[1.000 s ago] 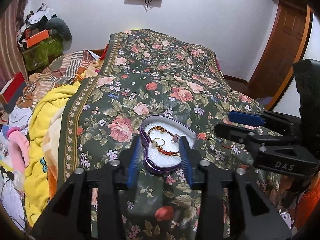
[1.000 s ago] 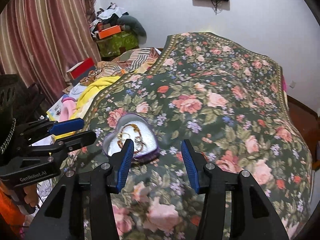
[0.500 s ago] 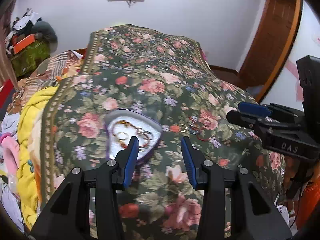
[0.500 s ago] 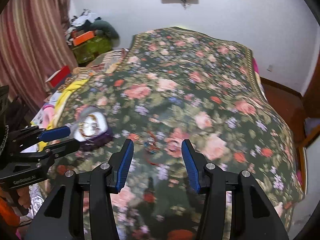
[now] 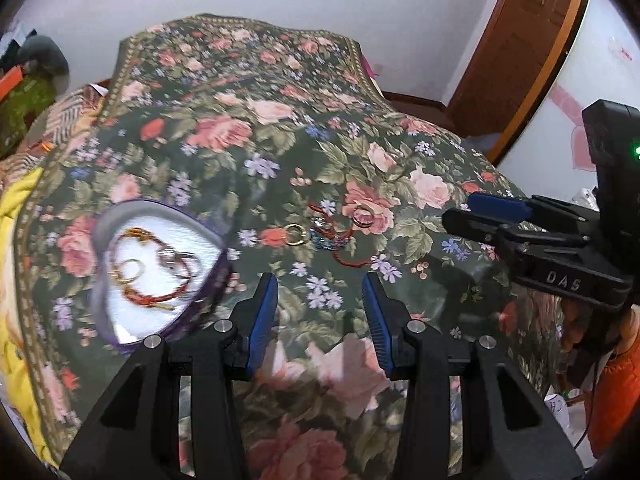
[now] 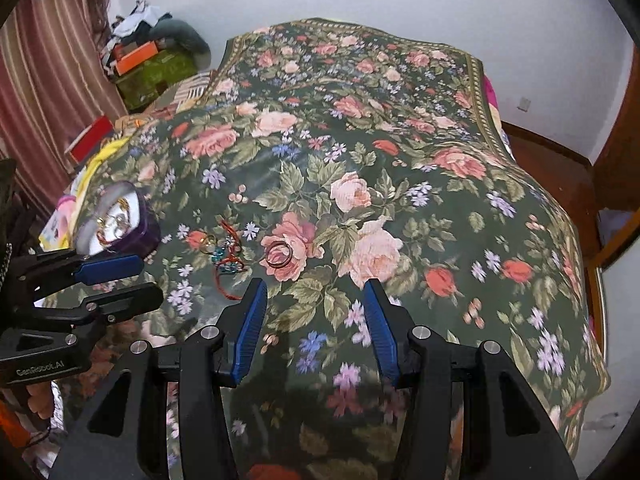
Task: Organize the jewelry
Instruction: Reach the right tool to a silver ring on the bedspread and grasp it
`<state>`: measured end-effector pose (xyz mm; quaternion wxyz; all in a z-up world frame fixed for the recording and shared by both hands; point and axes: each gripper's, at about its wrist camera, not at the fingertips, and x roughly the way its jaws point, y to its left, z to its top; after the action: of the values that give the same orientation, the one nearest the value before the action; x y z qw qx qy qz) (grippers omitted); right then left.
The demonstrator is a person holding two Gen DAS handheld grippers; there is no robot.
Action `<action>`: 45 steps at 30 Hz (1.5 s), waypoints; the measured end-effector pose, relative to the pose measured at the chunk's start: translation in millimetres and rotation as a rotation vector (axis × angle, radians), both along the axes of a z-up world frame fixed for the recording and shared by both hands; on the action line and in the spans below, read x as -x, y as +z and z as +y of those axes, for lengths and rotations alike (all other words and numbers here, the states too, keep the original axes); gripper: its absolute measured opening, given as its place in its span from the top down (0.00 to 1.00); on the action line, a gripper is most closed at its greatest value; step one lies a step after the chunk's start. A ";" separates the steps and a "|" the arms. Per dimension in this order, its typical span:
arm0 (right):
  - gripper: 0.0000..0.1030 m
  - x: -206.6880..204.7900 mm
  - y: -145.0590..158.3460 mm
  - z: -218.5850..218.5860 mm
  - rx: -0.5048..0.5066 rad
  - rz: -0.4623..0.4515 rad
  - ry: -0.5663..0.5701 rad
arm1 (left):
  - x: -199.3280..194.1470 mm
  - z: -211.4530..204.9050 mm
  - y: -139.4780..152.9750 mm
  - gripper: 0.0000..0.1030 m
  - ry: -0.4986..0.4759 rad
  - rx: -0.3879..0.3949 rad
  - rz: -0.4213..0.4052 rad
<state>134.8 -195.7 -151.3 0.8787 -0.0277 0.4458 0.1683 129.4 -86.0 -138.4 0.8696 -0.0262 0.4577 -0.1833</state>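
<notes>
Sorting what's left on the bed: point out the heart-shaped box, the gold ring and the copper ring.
heart-shaped box [image 5: 100, 236], left wrist view, left rim.
gold ring [image 5: 296, 235], left wrist view, its band.
copper ring [image 6: 279, 255], right wrist view, its band.

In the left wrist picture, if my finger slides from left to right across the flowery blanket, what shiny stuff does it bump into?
Heart-shaped box with bracelets inside → gold ring → blue beads and red cord → bangle on the pink rose → right gripper at the edge.
</notes>
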 end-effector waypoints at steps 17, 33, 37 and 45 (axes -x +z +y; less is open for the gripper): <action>0.55 -35.1 -27.4 42.3 0.151 0.083 0.224 | -43.8 -8.9 -35.5 0.72 0.022 -0.028 0.047; 0.81 -41.8 -33.0 43.4 0.154 0.074 0.178 | -60.1 -9.5 -44.0 0.81 0.034 -0.055 0.034; 0.81 -36.3 -26.7 39.7 0.116 0.069 0.158 | -58.2 -9.2 -42.2 0.81 0.040 -0.052 0.036; 0.81 -18.7 2.8 40.0 0.045 -0.010 0.127 | -40.4 -4.8 -29.7 1.00 0.043 -0.011 0.052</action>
<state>153.6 -155.8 -148.5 0.8677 -0.0763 0.4422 0.2137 169.7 -90.8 -168.1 0.8614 -0.0358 0.4802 -0.1615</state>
